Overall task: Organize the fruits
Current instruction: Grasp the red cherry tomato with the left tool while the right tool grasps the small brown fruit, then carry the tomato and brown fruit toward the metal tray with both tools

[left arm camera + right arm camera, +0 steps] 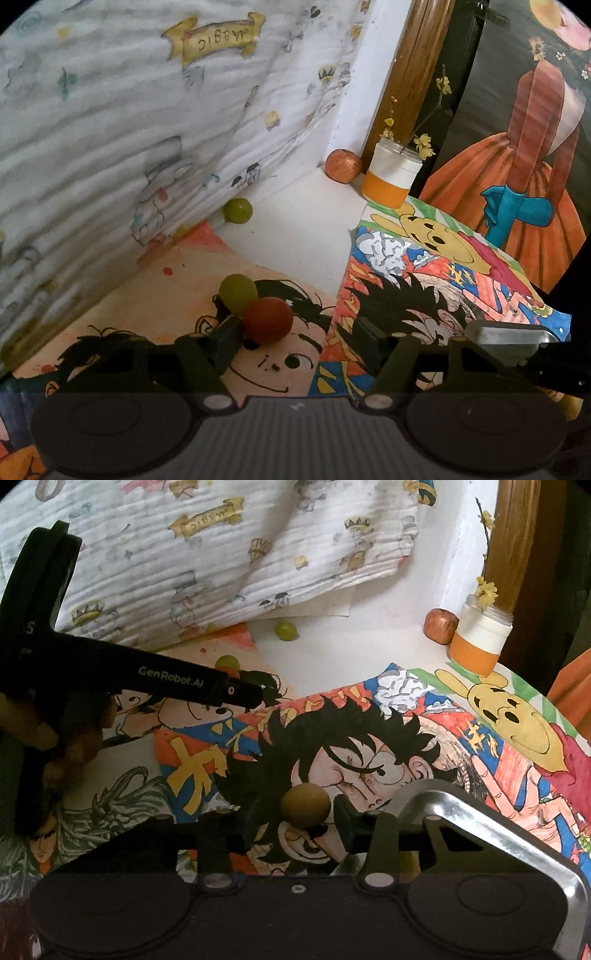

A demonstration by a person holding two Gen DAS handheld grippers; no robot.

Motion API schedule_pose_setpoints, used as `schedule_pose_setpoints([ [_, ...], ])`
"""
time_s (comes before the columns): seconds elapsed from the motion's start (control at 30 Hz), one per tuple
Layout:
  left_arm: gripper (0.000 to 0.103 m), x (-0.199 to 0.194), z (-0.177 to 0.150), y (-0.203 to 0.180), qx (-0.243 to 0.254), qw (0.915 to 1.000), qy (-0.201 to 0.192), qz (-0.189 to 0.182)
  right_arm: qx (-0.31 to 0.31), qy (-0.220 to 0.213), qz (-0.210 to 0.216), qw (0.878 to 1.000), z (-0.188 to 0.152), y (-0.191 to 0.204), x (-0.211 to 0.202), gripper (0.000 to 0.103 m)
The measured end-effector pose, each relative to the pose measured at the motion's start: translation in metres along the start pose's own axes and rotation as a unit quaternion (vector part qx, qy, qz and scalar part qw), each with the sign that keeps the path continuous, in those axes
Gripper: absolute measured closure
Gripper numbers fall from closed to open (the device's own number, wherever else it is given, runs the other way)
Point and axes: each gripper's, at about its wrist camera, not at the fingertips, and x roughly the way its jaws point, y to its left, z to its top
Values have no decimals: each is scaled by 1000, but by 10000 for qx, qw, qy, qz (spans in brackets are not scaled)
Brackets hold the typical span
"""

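Left wrist view: the left gripper [295,332] stands with its jaws wide apart, holding nothing; a red fruit [267,319] lies just inside the left finger, touching a green fruit [237,292] behind it, both resting on a cartoon drawing [147,317]. A second green fruit [238,210] sits farther back against the edge of a printed white cloth [129,110], and an apple [343,165] stands in the corner just beside a white-and-orange jar [391,177] holding a sprig of yellow flowers. Right wrist view: the right gripper [295,812] has a brownish round fruit [304,805] between its fingers — whether both pads press on it cannot be told. A shiny metal tray [517,834] lies just to the right, over coloured manga drawings [369,738] — its inside is hidden.
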Motion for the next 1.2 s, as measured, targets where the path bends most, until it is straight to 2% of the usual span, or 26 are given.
schedule_pose_setpoints([
  [0.3, 47, 3, 1, 0, -40, 9998, -50, 197, 125, -69, 24, 9999, -1, 0, 0, 64],
  [0.4, 55, 4, 0, -3, 45, 9994, -63, 325, 179, -98, 72, 9998, -2, -1, 0, 68],
  [0.47, 65, 5, 0, -5, 129, 9991, -57, 388, 197, -121, 84, 9997, -2, -1, 0, 72],
  [0.57, 71, 5, 0, -7, 193, 9991, -42, 385, 223, -139, 84, 9996, -2, -1, 0, 72],
  [0.97, 72, -10, -5, -17, 382, 9992, 21, 151, 261, -125, 130, 9995, -6, 0, -8, 72],
  [1.2, 72, -31, -12, -31, 456, 9989, 43, -51, 400, -322, 108, 9986, -11, 1, -31, 72],
])
